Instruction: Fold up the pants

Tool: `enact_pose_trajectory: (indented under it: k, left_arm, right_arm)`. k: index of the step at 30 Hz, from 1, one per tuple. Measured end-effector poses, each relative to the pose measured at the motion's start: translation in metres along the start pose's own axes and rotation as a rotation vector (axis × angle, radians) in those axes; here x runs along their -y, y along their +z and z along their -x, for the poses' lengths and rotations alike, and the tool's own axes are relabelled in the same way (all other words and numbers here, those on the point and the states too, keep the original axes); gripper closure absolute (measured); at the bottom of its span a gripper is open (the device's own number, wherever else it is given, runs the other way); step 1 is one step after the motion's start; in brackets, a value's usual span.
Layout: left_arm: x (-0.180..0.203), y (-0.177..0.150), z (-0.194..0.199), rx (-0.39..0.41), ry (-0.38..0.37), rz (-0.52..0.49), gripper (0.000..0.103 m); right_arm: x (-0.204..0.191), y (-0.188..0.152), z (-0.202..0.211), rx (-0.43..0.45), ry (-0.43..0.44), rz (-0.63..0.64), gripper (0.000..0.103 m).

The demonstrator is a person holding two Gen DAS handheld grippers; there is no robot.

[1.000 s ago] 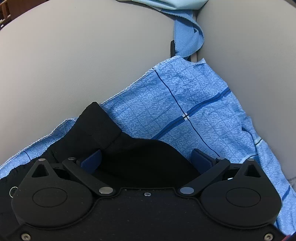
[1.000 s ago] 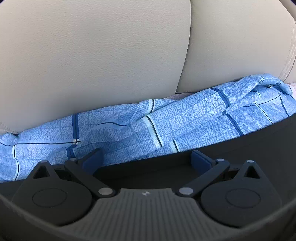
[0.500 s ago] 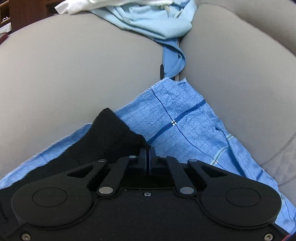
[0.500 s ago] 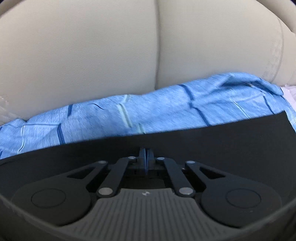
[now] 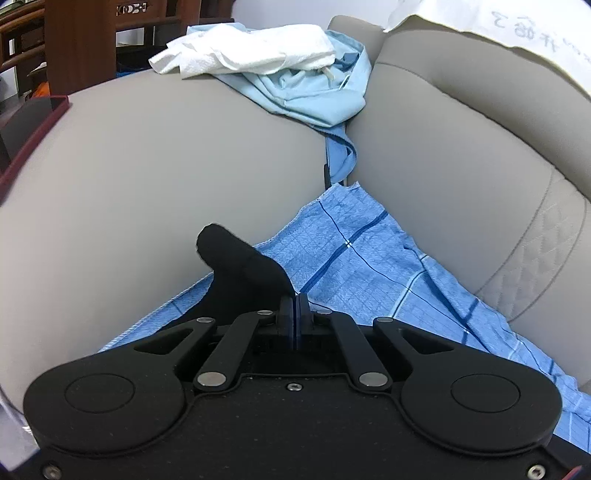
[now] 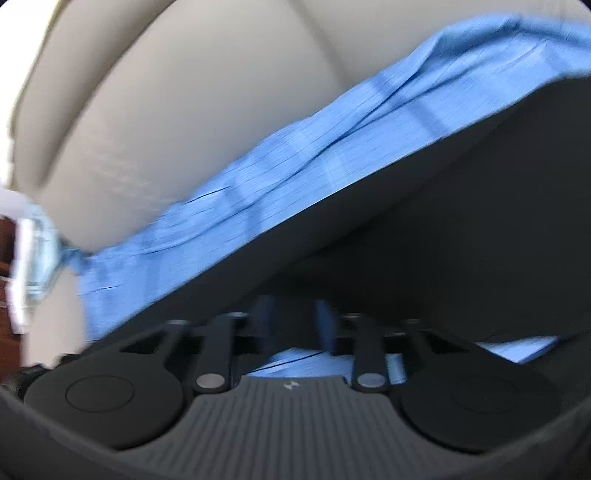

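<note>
- Two grippers in view, one per wrist camera, both over a beige sofa [image 5: 155, 177].
- Left gripper [image 5: 296, 310]: fingers pressed together, pinching black pants [image 5: 243, 266] fabric at the tips.
- A black corner of the pants sticks up and left of the left gripper, above the sofa seat.
- Pants lie on a blue checked cloth [image 5: 354, 258], which spreads over the seat and runs toward the crease between seat and backrest.
- Right of the cloth: sofa backrest with a quilted panel.
- Far end of the seat: light blue garment [image 5: 314, 96] bunched up, white cloth [image 5: 243, 51] on top of it.
- A light blue strip hangs from that garment into the crease, ending just above the checked cloth's corner.
- White paper [image 5: 498, 22] with handwriting at top right, text not legible.
- Dark wooden furniture [image 5: 85, 40] behind the sofa, top left.
- Right gripper [image 6: 291, 317]: view is motion-blurred; fingers stand apart with a narrow gap, blue cloth [image 6: 317, 155] visible through the gap.
- Can't tell whether any fabric sits between the right fingers.
- Pants [image 6: 443, 221] in the right view: a big dark sheet slanting from lower left to upper right, filling the right half, close above the gripper.
- Blue cloth shows as a band along the pants' upper edge, sofa [image 6: 184, 92] cushions behind it.
</note>
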State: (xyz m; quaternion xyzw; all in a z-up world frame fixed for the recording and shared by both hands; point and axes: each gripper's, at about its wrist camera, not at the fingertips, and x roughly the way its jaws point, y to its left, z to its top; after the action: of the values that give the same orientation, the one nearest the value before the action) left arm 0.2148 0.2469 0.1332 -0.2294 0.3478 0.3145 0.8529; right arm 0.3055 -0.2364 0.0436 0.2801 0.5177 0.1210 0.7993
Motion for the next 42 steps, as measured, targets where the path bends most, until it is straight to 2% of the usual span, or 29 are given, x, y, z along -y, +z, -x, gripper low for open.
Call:
enact_pose_trajectory:
  k: [3,6,8,10,13,15,18,19,20,21,23,27,30,33,35,38,42]
  left_arm:
    - [-0.002,0.002,0.009,0.003,-0.008,-0.005,0.1]
    - [-0.003,0.004,0.013,0.003,-0.011,-0.011,0.1]
    - [-0.004,0.004,0.013,-0.004,-0.015,-0.01,0.1]
    - [-0.005,0.004,0.011,-0.009,-0.018,-0.015,0.1]
    - [-0.008,0.003,0.009,-0.013,-0.019,-0.019,0.1]
    - [-0.011,0.002,0.007,-0.015,-0.022,-0.022,0.1]
    - [-0.015,-0.002,0.005,-0.016,-0.031,-0.028,0.1]
    - [-0.017,-0.003,0.004,-0.017,-0.034,-0.029,0.1]
    - [-0.018,-0.004,0.003,-0.019,-0.038,-0.03,0.1]
    - [-0.02,-0.005,0.002,-0.021,-0.041,-0.03,0.1]
    - [-0.023,-0.007,0.001,-0.023,-0.05,-0.031,0.1]
    - [-0.028,-0.01,0.005,-0.022,-0.079,-0.033,0.1]
    - [-0.037,-0.017,0.017,-0.013,-0.112,-0.043,0.1]
    - [-0.054,-0.03,0.033,0.006,-0.131,-0.065,0.1]
    - [-0.071,-0.044,0.045,0.016,-0.135,-0.073,0.1]
    - [-0.102,-0.069,0.06,0.028,-0.137,-0.064,0.1]
    - [-0.135,-0.103,0.064,0.011,-0.099,-0.054,0.1]
  right_arm:
    - [-0.027,-0.022,-0.023,-0.018,0.104,0.015,0.039]
    - [-0.058,-0.045,-0.056,-0.057,0.19,0.037,0.033]
    - [-0.077,-0.055,-0.079,-0.079,0.206,0.045,0.025]
    - [-0.091,-0.063,-0.099,-0.085,0.211,0.037,0.024]
    - [-0.102,-0.07,-0.111,0.027,0.202,0.022,0.024]
    - [-0.106,-0.066,-0.112,0.113,0.157,0.006,0.024]
    - [-0.101,-0.054,-0.109,0.215,0.057,-0.029,0.036]
    - [-0.099,-0.049,-0.109,0.235,0.016,-0.047,0.046]
    - [-0.094,-0.044,-0.108,0.247,-0.012,-0.067,0.061]
    - [-0.089,-0.039,-0.108,0.26,-0.027,-0.087,0.072]
    - [-0.078,-0.031,-0.104,0.278,-0.049,-0.115,0.089]
    - [-0.063,-0.026,-0.084,0.314,-0.088,-0.096,0.096]
    - [-0.065,-0.046,-0.053,0.371,-0.118,0.059,0.097]
    - [-0.069,-0.092,-0.013,0.453,-0.143,0.249,0.097]
    - [-0.065,-0.122,0.009,0.485,-0.13,0.317,0.097]
    - [-0.053,-0.166,0.03,0.508,-0.121,0.371,0.097]
    - [-0.038,-0.214,0.031,0.502,-0.157,0.423,0.097]
